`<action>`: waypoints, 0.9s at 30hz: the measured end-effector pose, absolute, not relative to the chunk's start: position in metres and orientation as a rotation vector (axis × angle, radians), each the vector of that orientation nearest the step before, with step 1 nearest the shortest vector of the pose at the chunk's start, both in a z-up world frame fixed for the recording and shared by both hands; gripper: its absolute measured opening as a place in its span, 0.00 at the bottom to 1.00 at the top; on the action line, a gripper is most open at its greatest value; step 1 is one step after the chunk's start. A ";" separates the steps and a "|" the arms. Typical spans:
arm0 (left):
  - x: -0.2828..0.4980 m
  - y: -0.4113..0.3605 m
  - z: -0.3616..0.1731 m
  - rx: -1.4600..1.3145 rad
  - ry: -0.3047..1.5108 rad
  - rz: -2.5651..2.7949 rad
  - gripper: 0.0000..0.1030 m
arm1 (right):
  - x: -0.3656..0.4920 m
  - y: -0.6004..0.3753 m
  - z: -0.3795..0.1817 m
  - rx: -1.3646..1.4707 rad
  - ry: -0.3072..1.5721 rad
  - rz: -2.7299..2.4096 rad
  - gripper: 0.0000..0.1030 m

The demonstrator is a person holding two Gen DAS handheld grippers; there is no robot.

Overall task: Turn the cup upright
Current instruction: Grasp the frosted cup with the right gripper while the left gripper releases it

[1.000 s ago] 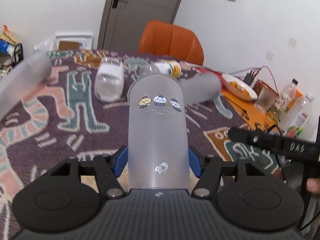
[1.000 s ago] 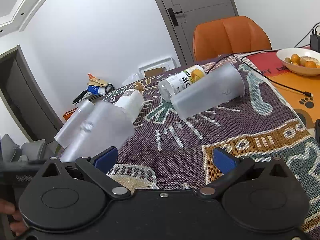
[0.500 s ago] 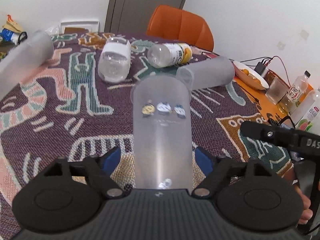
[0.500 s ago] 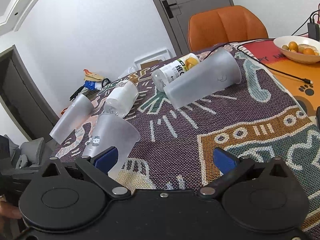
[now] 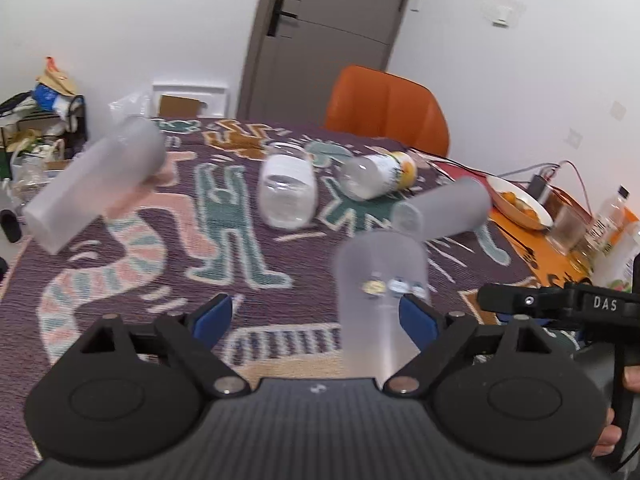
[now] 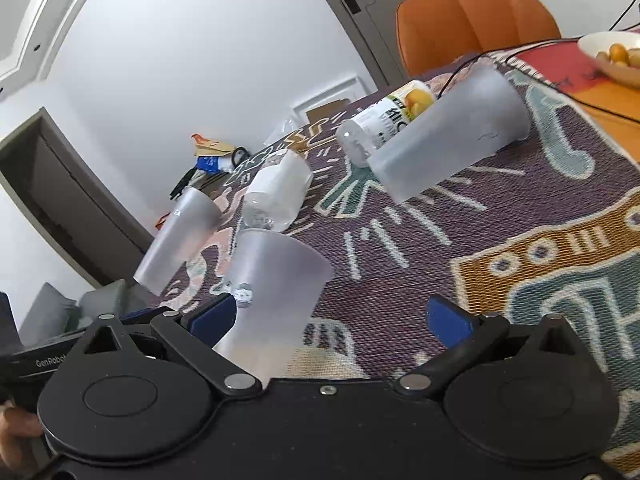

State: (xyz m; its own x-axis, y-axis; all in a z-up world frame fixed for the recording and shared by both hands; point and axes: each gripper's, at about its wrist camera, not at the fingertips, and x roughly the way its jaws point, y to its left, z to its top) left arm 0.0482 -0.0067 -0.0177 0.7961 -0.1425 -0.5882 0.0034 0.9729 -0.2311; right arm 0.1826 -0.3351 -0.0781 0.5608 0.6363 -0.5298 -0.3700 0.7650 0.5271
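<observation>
A frosted cup with small cartoon faces [image 5: 380,292] stands upright on the patterned cloth, mouth up; it also shows in the right wrist view [image 6: 272,280]. My left gripper [image 5: 310,316] is open, with the cup just inside its right finger [image 5: 416,320]; I cannot tell if they touch. My right gripper [image 6: 332,318] is open and empty, with the cup beside its left finger [image 6: 212,316]. Two more frosted cups lie on their sides: one at the left [image 5: 96,188] [image 6: 180,240] and one toward the right [image 5: 444,208] [image 6: 448,136].
A clear jar [image 5: 286,192] [image 6: 276,192] and a labelled bottle [image 5: 380,172] [image 6: 388,120] lie on the cloth. A fruit bowl [image 5: 520,204], a glass and bottles [image 5: 608,220] stand at the right edge. An orange chair [image 5: 388,108] is behind the table.
My left gripper let go of the cartoon cup, opened wide and shifted left and back. The cup now stands on the cloth by itself. The right gripper tilted and moved closer.
</observation>
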 end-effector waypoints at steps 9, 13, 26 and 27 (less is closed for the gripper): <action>0.043 0.021 -0.018 -0.265 0.611 -0.016 0.90 | 0.209 -0.320 -0.083 0.514 0.891 0.666 1.00; 0.044 0.030 -0.019 -0.279 0.613 0.007 0.90 | 0.221 -0.315 -0.084 0.569 0.941 0.671 1.00; 0.045 0.053 -0.022 -0.302 0.625 0.072 0.90 | 0.253 -0.278 -0.098 0.598 1.072 0.688 1.00; 0.045 0.055 -0.023 -0.309 0.627 0.079 0.90 | 0.254 -0.275 -0.099 0.595 1.079 0.687 1.00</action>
